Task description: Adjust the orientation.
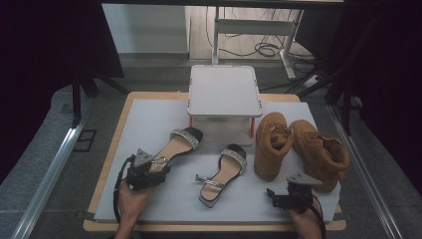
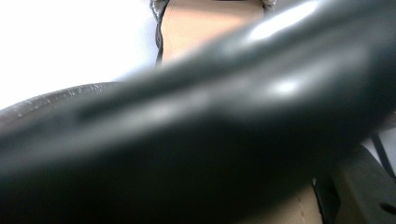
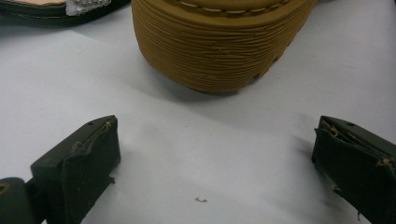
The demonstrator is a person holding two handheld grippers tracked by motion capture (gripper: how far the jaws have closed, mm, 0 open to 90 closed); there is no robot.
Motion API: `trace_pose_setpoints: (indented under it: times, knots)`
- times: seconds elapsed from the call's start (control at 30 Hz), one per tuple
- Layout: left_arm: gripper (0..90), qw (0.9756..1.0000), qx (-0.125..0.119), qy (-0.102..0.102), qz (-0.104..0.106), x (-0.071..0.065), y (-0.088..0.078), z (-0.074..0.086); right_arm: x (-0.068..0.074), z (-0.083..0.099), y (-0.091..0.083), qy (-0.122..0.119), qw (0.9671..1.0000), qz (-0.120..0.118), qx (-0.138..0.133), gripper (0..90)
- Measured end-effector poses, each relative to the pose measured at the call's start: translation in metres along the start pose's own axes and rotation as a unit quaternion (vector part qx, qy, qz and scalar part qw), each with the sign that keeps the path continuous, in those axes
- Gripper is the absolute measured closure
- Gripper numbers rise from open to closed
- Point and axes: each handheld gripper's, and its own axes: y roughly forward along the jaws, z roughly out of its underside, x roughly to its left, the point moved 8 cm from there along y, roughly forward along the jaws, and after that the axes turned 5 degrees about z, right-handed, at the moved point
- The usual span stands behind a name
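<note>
- The left gripper [image 1: 158, 168] sits at about 8 o'clock on the white mat [image 1: 149, 124], its jaws partly closed around the heel end of a sandal [image 1: 176, 144]
- That sandal has a tan insole, a black edge and sole, and a sparkly silver band across the toes; a thin silver ankle strap lies by the gripper
- Its toe points toward 1 o'clock, away from the person, and the heel end is covered by the gripper body
- In the left gripper view a blurred black band [image 2: 196, 121] crosses very close to the lens, with the tan insole [image 2: 205, 23] beyond it at 12 o'clock
- I cannot tell from that view exactly where the pads press, though the high view shows the heel between the jaws
- The second sandal [image 1: 224, 174] lies near 6 o'clock at the mat's centre, same colours, strap loose, well apart from the first
- The right gripper [image 1: 278, 196] rests at 5 o'clock on the mat, jaws spread wide and holding nothing
- In the right gripper view bare mat lies between its two black pads [image 3: 74, 168]
- The ribbed toe of a tan boot [image 3: 215, 46] stands just past them at 12 o'clock
- A pair of tan boots [image 1: 298, 147] stands at 3 o'clock, the two touching
- A white stand [image 1: 224, 92] stands at 12 o'clock
</note>
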Motion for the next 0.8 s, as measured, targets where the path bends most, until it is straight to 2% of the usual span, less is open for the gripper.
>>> trace_pose_setpoints:
  times: [0.2, 0.4, 0.8]
  knots:
    - [39.1, 0.9999, -0.001, 0.004, 0.009, -0.009, 0.015, -0.01, 0.0, 0.0, 0.0, 0.0, 1.0, 0.0, 0.0, 1.4]
    - [39.1, 0.9999, 0.001, 0.004, 0.01, -0.012, 0.032, -0.018, 0.0, 0.0, 0.0, 0.0, 1.0, 0.0, 0.0, 1.4]
    - [39.1, 0.9998, -0.001, -0.019, 0.008, -0.013, 0.063, -0.034, 0.0, 0.0, 0.0, 0.0, 1.0, 0.0, 0.0, 1.4]
